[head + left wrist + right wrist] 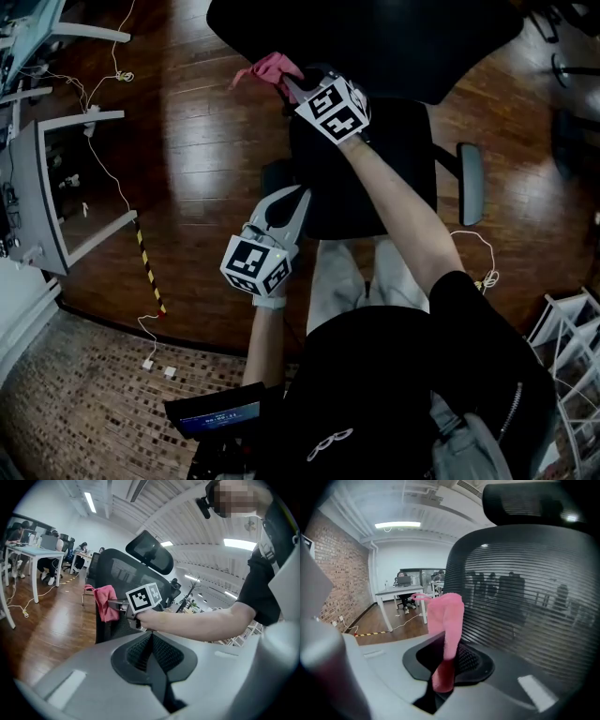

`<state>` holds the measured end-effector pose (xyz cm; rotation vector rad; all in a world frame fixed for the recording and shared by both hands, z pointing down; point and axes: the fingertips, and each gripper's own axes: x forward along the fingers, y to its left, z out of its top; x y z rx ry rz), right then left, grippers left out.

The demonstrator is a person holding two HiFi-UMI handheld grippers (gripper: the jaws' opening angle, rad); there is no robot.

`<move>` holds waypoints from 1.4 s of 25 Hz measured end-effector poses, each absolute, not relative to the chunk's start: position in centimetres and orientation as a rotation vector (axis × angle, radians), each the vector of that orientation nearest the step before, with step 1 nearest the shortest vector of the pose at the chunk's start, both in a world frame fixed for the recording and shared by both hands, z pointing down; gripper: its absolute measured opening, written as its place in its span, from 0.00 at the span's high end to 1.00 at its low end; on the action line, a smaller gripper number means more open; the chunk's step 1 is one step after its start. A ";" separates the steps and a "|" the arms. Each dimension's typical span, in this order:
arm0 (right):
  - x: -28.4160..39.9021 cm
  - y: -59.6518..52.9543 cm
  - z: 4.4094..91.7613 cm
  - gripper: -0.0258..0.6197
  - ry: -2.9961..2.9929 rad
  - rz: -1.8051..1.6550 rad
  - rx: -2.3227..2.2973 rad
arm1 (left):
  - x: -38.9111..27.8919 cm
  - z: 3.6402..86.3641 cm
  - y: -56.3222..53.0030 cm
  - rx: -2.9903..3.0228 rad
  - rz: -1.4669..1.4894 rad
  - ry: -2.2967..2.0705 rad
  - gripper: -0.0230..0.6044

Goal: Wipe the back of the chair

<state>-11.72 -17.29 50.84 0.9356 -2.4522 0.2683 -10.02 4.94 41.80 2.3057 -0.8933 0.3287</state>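
Observation:
A black office chair with a mesh back point(525, 602) and a headrest point(529, 503) stands in front of me; its back point(123, 571) also shows in the left gripper view. My right gripper point(289, 85) is shut on a pink cloth point(272, 68), which stands up between its jaws point(446, 620) just left of the mesh. That cloth point(106, 602) hangs by the chair's back edge. My left gripper point(296, 195) is lower, near the seat point(361, 178); it looks shut with nothing in it point(151, 636).
White desks point(42, 183) and loose cables point(111, 173) lie at the left, with yellow-black tape point(148, 267) on the wood floor. A white rack point(572, 342) stands at the lower right. The chair's armrest point(471, 183) juts right. People sit at desks point(44, 550) beyond.

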 end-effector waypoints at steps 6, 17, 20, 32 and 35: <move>-4.3 -17.4 50.3 0.89 -2.435 0.291 1.027 | -5.5 42.1 4.8 2.324 0.377 -0.833 0.98; 9.2 -19.4 49.3 0.89 -2.368 0.304 1.177 | 2.9 41.8 3.1 2.364 0.405 -0.728 0.98; 11.8 -19.2 49.5 0.89 -2.344 0.308 1.208 | 4.0 42.0 3.1 2.364 0.408 -0.713 0.98; 22.3 -18.9 50.0 0.89 -2.252 0.343 1.369 | 8.1 42.0 2.6 2.378 0.413 -0.679 0.98; 24.2 -18.7 49.9 0.89 -2.223 0.347 1.407 | 8.8 41.9 2.6 2.385 0.414 -0.664 0.98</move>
